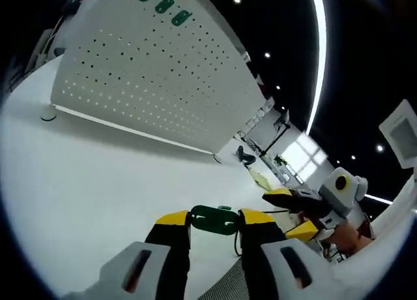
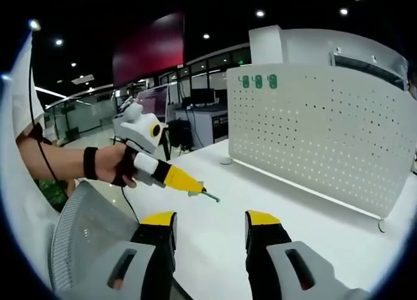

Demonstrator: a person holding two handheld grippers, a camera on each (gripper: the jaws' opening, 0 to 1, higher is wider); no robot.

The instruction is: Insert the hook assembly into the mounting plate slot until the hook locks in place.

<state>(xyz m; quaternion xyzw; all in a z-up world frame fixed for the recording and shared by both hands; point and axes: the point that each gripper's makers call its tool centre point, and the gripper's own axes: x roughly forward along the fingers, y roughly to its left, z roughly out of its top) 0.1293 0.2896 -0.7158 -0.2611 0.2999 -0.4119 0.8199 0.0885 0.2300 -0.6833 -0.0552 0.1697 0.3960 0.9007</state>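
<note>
My left gripper (image 1: 215,220) pinches the green hook (image 1: 214,220) between its yellow-tipped fingers (image 1: 173,218), low in the centre of the left gripper view. The white pegboard (image 1: 156,72) stands on the white table (image 1: 98,182) in the upper left, with three more green hooks (image 1: 164,4) hanging near its top edge. My right gripper (image 2: 210,223) has its fingers spread with nothing between them, at the bottom of the right gripper view. There the left gripper (image 2: 184,180) reaches in from the left, the hook (image 2: 203,193) at its tip, held by my hand (image 2: 120,164). The pegboard (image 2: 326,130) stands to the right.
</note>
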